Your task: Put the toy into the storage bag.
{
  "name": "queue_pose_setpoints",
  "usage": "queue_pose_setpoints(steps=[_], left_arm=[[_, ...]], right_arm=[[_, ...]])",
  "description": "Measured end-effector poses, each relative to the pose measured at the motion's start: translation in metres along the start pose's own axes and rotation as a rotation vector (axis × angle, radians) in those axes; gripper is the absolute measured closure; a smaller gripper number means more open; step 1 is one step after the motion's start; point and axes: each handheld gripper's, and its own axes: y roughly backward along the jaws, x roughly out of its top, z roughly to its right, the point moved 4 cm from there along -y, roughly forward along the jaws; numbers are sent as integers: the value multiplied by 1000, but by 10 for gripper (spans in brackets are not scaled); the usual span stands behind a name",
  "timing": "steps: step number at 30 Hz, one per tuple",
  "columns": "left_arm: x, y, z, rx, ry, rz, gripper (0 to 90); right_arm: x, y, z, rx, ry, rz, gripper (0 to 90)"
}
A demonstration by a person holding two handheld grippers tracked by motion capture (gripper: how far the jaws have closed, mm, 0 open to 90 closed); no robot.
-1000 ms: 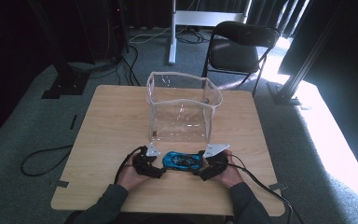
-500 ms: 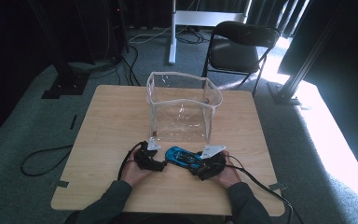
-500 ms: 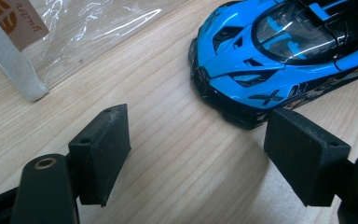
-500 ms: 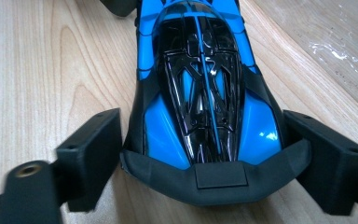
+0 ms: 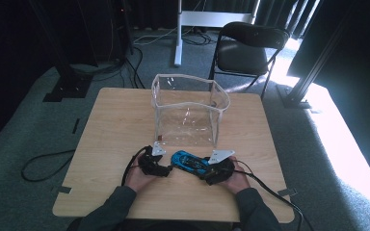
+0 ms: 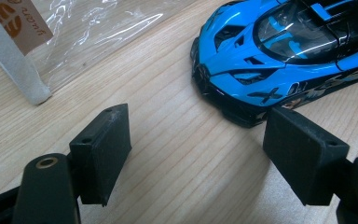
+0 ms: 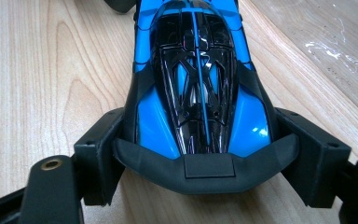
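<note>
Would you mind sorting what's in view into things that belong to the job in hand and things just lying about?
In the job:
- blue toy car
- right gripper, jaws just closing round the car's rear
- left gripper, open at its nose
- clear bag, probably

Lying about:
- folding chair
- floor cable

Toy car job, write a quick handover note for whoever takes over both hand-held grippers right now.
Right hand-held gripper: jaws have just been closing around the rear of the blue toy car, pads at its flanks; firm grip not certain.
Left hand-held gripper: open, nothing between the jaws, just short of the car's nose.
Car: on the wooden table, in front of the clear plastic bag, which stands open and looks empty.
Done: both grippers brought to the car.
Left: probably secure the grip, lift the car, place it in the bag.
</note>
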Motion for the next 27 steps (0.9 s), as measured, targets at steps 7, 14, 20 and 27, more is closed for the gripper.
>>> queue_pose_setpoints(steps=[7,14,20,27], left_arm=[[-3,2,1,-5,-19,4,239],[-5,4,1,-5,-25,3,239],[-5,4,1,-5,-23,7,239],[-5,4,2,-6,-23,9,239]], right_arm=[[3,5,-3,-19,8,-4,240],[11,15,-4,-28,19,16,243],[18,29,0,-43,-5,97,244],[24,38,2,-48,-11,132,245]])
